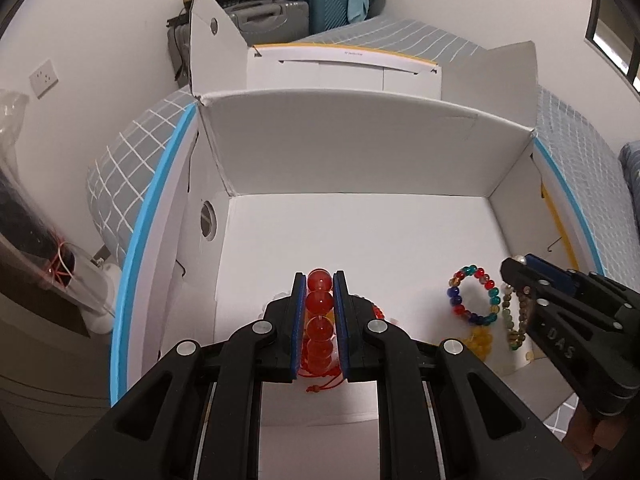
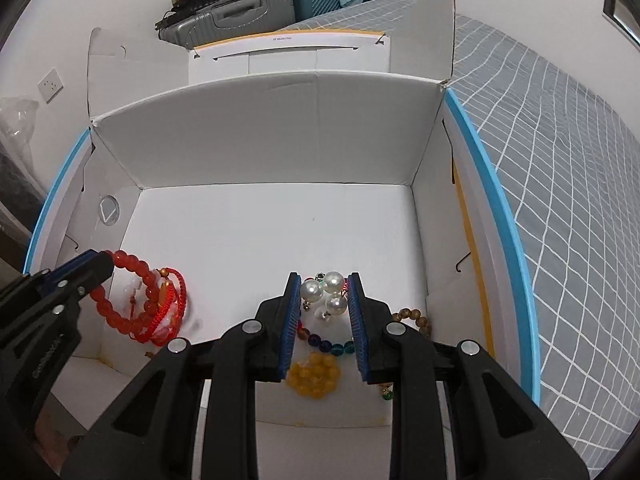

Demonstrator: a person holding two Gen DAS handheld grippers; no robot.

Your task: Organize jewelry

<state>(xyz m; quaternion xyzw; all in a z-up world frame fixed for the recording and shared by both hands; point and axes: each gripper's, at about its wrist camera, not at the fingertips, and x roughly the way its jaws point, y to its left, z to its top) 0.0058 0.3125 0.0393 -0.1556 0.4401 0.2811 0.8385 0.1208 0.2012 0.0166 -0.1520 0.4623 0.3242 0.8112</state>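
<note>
Smooth white cardboard box [image 2: 272, 240], glossy round red beads [image 1: 319, 292], perhaps glass.

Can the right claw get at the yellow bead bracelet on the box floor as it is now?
Probably not yet. The right claw is shut on a string of white pearl beads, so its jaws are occupied. The yellow bead bracelet lies uncovered just beneath it inside the white cardboard box.
</note>
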